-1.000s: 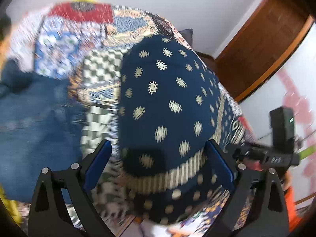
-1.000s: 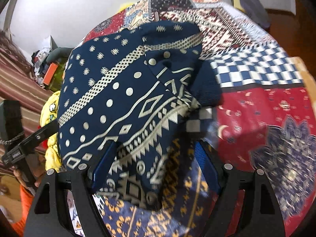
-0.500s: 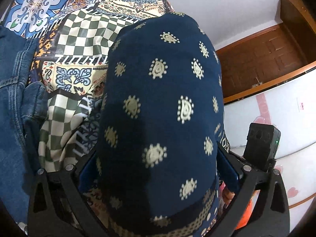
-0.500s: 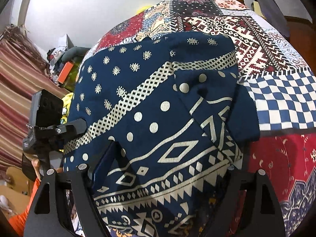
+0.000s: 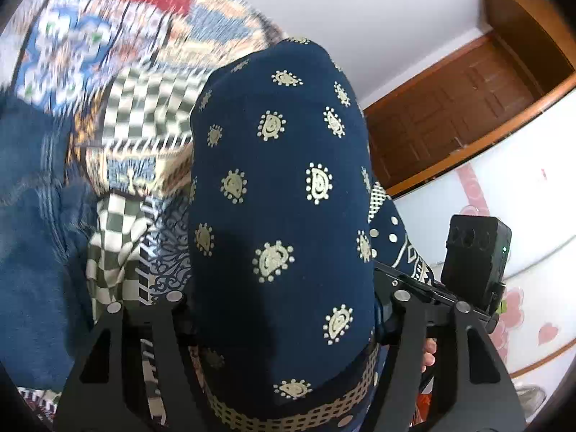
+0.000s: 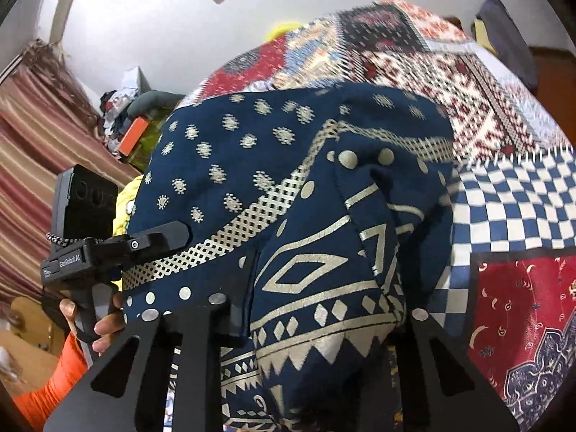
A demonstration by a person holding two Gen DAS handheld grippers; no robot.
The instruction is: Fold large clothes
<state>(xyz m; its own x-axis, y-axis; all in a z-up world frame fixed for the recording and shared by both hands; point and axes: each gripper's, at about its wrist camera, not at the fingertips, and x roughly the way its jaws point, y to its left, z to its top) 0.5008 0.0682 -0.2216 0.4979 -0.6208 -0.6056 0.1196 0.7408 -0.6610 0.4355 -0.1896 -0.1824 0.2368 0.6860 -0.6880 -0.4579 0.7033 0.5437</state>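
Observation:
A navy garment (image 5: 280, 165) with cream sun motifs and geometric bands lies on a patchwork bedspread (image 5: 144, 115). In the left wrist view my left gripper (image 5: 280, 309) has its jaws closing, and a thick bunch of this cloth fills the gap and hides the pads. In the right wrist view the same garment (image 6: 252, 165) is gathered into a raised fold. My right gripper (image 6: 324, 288) is closing too, and its fingers squeeze the patterned hem. The left gripper (image 6: 118, 248) shows at the garment's left edge.
Blue jeans (image 5: 32, 234) lie on the bed at the left. A wooden door (image 5: 450, 108) stands behind. A hand (image 6: 104, 327) and orange sleeve (image 6: 46, 388) hold the left tool. Clutter (image 6: 133, 133) and a striped curtain (image 6: 32, 165) lie beyond the bed's edge.
Both grippers pushed forward over the garment, then narrowed their wide jaws onto it. The cloth now bulges up between the fingers in each view.

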